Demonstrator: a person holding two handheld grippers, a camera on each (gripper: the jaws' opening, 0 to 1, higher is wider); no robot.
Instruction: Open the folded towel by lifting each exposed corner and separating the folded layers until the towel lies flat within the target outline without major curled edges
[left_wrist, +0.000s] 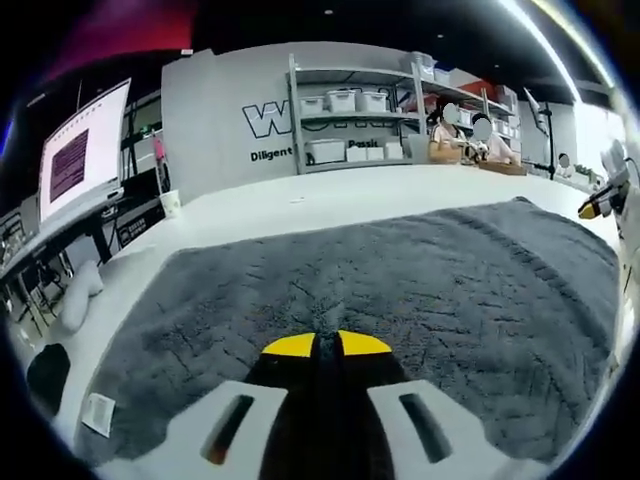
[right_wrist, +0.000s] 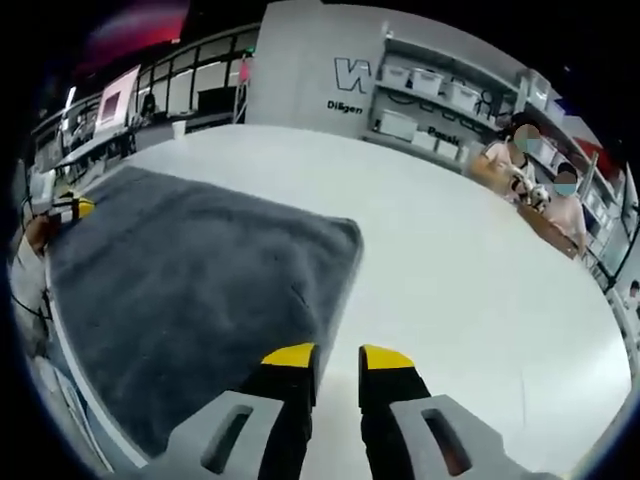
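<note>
A dark grey towel (left_wrist: 400, 290) lies spread on the white table (left_wrist: 300, 205), with only shallow wrinkles. My left gripper (left_wrist: 326, 345) sits low over its near edge with the yellow tips pressed together, and creases in the pile run toward them, so it looks shut on the towel. In the right gripper view the same towel (right_wrist: 200, 280) lies to the left, and the left gripper (right_wrist: 70, 208) shows at its far edge. My right gripper (right_wrist: 338, 356) hovers at the towel's right edge, its jaws a little apart with bare table between them. Its yellow tip (left_wrist: 598, 208) enters the left gripper view from the right.
A paper cup (left_wrist: 170, 203) stands on the table's far left, and a small white tag (left_wrist: 97, 412) lies by the towel's near corner. Behind are shelves with white bins (left_wrist: 345, 100), a screen (left_wrist: 82, 150) and seated people (right_wrist: 540, 170). Bare table (right_wrist: 470, 290) stretches right of the towel.
</note>
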